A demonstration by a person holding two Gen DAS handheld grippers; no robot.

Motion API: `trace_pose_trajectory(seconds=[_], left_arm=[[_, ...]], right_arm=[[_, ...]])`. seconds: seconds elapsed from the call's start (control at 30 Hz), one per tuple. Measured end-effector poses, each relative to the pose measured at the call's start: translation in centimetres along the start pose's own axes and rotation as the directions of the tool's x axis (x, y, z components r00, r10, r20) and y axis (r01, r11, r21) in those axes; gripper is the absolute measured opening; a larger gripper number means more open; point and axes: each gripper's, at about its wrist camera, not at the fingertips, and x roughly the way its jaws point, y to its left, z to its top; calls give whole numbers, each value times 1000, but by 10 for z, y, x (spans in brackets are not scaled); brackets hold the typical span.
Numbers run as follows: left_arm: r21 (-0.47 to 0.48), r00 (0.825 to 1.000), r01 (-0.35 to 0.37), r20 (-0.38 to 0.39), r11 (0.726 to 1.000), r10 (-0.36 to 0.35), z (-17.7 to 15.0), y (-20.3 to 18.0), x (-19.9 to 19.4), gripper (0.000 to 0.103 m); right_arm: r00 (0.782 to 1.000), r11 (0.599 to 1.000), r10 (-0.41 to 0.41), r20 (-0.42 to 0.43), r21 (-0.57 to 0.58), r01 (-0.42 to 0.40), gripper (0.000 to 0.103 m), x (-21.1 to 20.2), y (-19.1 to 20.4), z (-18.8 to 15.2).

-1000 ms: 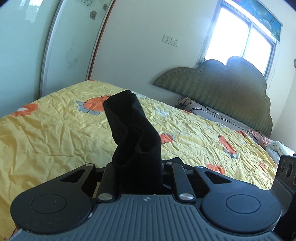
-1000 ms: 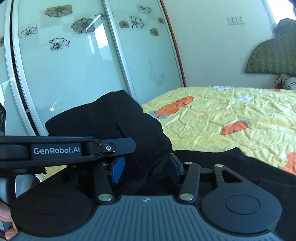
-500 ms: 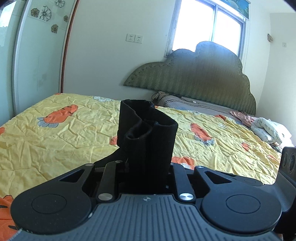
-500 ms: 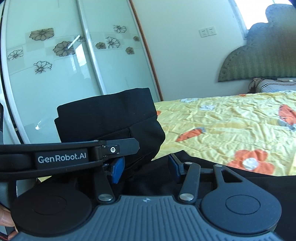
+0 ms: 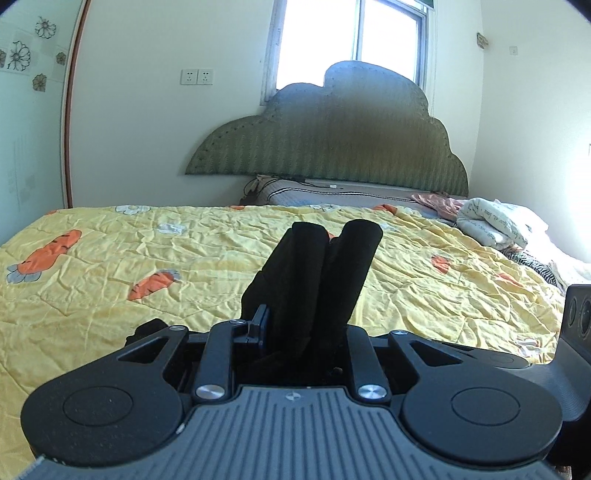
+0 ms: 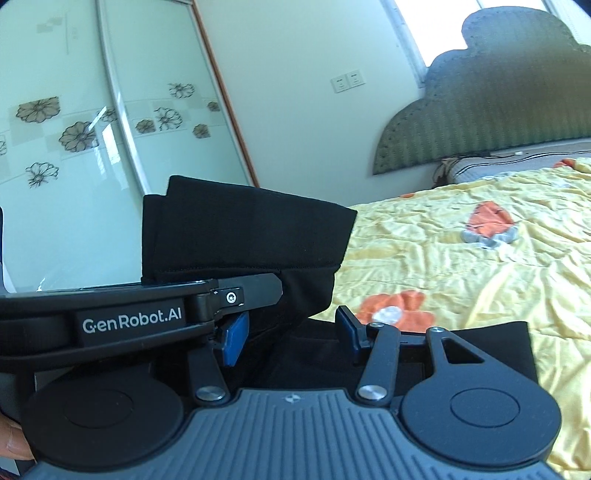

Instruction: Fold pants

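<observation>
The black pants (image 5: 317,280) stick up in two folded ridges from between the jaws of my left gripper (image 5: 301,325), which is shut on them above the yellow bedspread (image 5: 110,280). In the right wrist view the left gripper (image 6: 236,295) crosses the left side, with a folded black pants end (image 6: 243,229) standing above it. My right gripper (image 6: 291,332) has its blue-padded jaws apart, with loose pants cloth (image 6: 480,347) lying between and below them on the bed.
A green headboard (image 5: 332,140), pillows and bundled clothes (image 5: 495,221) lie at the bed's far end. Sliding glass wardrobe doors (image 6: 92,129) stand to the left. A window (image 5: 351,33) is above the headboard.
Both views have swung right toward the headboard. The right gripper's jaws have opened, and the cloth it held now hangs from the left gripper alone.
</observation>
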Motion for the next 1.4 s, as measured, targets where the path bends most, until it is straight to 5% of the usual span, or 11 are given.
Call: trace_pose_trajectory(seconds=[0.67, 1.07, 1.4], left_arm=[[117, 993, 104, -63, 988, -97, -18, -66, 42, 20], [103, 980, 155, -140, 983, -140, -31, -75, 67, 21], [99, 972, 177, -175, 979, -158, -37, -80, 75, 31]], right_arm=[[990, 988, -143, -1, 58, 143, 51, -27, -54, -20], [979, 977, -185, -80, 90, 192, 52, -29, -73, -30], [945, 944, -294, -146, 108, 310, 55, -68, -95, -35]])
